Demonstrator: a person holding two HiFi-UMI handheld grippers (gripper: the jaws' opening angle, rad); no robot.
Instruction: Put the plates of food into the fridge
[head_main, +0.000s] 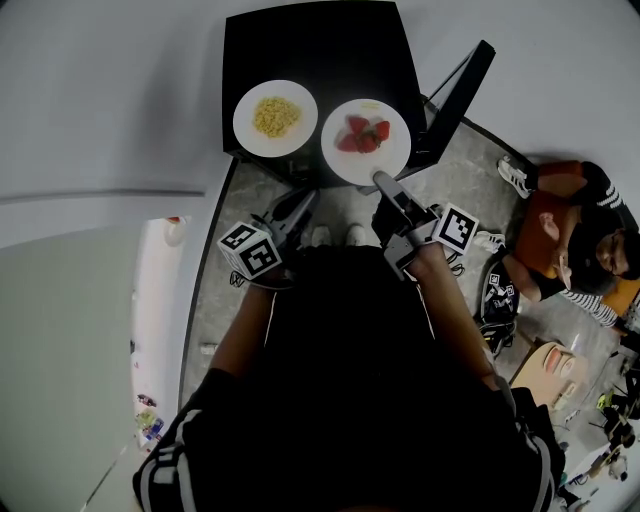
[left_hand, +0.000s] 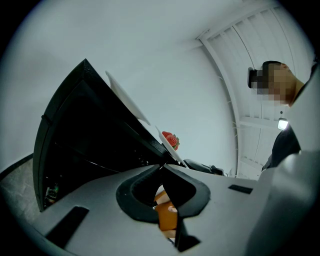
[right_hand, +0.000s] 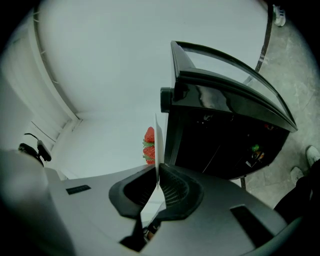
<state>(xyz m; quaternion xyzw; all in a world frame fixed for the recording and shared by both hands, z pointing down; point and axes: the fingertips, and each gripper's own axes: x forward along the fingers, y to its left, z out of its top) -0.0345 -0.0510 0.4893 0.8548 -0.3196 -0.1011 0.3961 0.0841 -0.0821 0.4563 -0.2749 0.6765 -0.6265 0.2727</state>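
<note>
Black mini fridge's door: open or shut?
Open: the door stands swung out from the black mini fridge, and the right gripper view shows its dark inside.

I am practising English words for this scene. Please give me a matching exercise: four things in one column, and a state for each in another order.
1 strawberry plate
2 plate of yellow food
3 left gripper
4 fridge door

a stands open
b shut, empty
c clamped at its rim by the right gripper
d lies free on the fridge

Pairs: 1-c, 2-d, 3-b, 4-a
</note>
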